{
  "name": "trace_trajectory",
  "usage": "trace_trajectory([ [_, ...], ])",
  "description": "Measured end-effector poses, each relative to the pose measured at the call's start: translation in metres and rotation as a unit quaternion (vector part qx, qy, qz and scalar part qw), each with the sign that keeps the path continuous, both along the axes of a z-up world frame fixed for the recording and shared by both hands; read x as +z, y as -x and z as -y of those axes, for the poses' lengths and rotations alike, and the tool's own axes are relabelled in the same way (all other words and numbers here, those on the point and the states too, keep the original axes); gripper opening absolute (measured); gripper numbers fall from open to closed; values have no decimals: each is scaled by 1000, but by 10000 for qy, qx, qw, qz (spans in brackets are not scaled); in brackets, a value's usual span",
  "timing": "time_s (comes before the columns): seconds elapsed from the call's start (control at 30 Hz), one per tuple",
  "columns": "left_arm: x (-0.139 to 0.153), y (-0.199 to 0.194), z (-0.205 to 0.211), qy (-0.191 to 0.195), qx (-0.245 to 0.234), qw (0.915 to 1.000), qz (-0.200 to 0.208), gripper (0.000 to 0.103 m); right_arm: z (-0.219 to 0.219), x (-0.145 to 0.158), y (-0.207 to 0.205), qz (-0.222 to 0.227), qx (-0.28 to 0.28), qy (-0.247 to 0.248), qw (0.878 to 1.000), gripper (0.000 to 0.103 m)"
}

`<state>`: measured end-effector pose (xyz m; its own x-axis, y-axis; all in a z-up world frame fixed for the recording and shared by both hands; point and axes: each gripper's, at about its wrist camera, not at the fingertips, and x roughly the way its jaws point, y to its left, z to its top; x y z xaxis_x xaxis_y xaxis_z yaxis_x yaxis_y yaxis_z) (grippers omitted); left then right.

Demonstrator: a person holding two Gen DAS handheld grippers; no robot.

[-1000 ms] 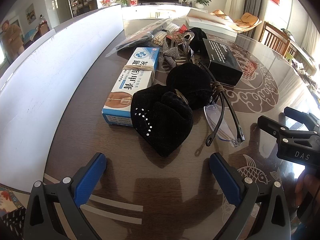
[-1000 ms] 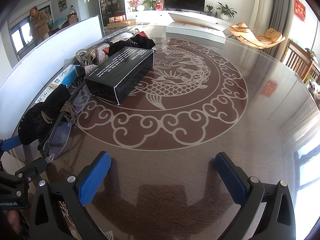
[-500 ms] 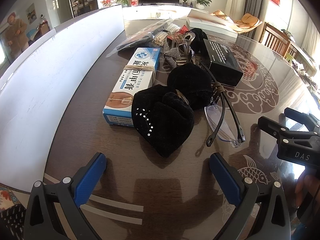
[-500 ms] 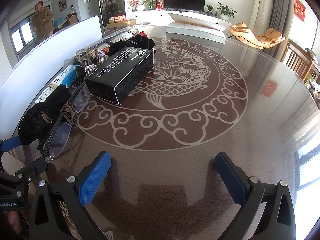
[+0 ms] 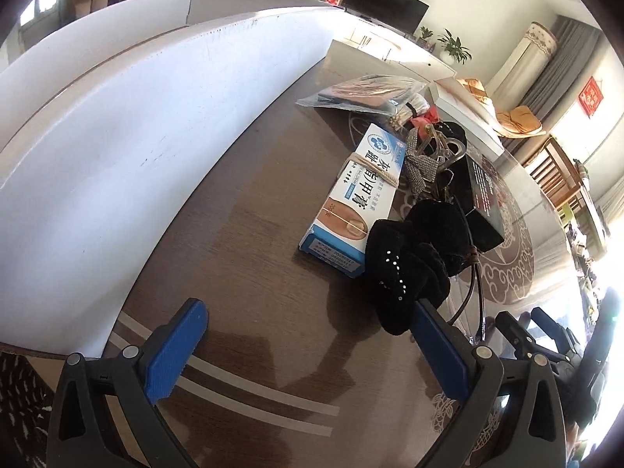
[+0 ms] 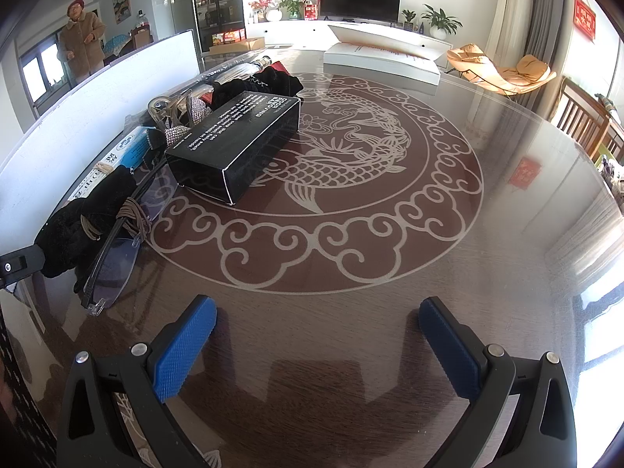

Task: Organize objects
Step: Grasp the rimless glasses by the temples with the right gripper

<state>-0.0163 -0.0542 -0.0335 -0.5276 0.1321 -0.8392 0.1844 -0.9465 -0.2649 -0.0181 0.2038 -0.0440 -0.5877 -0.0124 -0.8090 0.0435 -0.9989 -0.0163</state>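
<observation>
A pile of items lies on a dark round table. A black velvet scrunchie lies beside a blue-and-white ointment box bound with rubber bands. Clear glasses lie by it, with a black box and a rhinestone hair clip behind. My left gripper is open and empty, low over the table; its right finger is close to the scrunchie. My right gripper is open and empty over the bare table, right of the glasses.
A tall white board stands along the table's left side. A clear plastic bag with items lies behind the pile. A white flat box sits at the table's far edge. The table carries a fish emblem.
My left gripper has swung left and tilted, so the pile now sits at its right finger instead of between the fingers. My right gripper has stayed put.
</observation>
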Motion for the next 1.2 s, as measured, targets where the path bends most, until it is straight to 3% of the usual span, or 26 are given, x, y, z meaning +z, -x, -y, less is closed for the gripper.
trace_trajectory([
  [0.13,1,-8,-16,517,-245,9983,144,103,-1,1,3,86,6,66,9999,103],
  [0.27,0,-13,-23,681,-491,9961,252,103,10,29,7,176,305,1318,9907,103],
  [0.37,0,-12,-23,696,-460,9962,243,103,48,45,27,348,809,1445,9856,101],
  [0.43,-1,-11,-20,662,-418,9966,259,103,75,37,45,676,1106,1192,9844,89],
  [0.5,0,-12,-16,587,-360,9974,223,103,93,22,57,999,1254,871,9832,51],
  [0.57,1,-13,-13,503,-317,9981,168,103,96,19,57,1011,1277,803,9834,37],
  [0.6,2,-14,-13,465,-321,9983,145,103,95,19,54,1044,1307,823,9825,22],
  [0.63,2,-14,-13,424,-346,9984,127,103,92,20,49,1048,1274,782,9832,19],
  [0.93,13,-7,-47,738,-1127,9908,-116,103,20,22,-22,939,620,314,9932,16],
  [1.0,21,5,-62,1182,-1343,9833,-339,103,5,26,-32,931,565,407,9932,16],
  [1.1,29,27,-92,1792,-1707,9651,-859,103,-2,30,-40,777,468,613,9940,17],
  [1.2,12,50,-120,2045,-2217,9516,-592,103,-3,35,-41,659,309,782,9943,18],
])
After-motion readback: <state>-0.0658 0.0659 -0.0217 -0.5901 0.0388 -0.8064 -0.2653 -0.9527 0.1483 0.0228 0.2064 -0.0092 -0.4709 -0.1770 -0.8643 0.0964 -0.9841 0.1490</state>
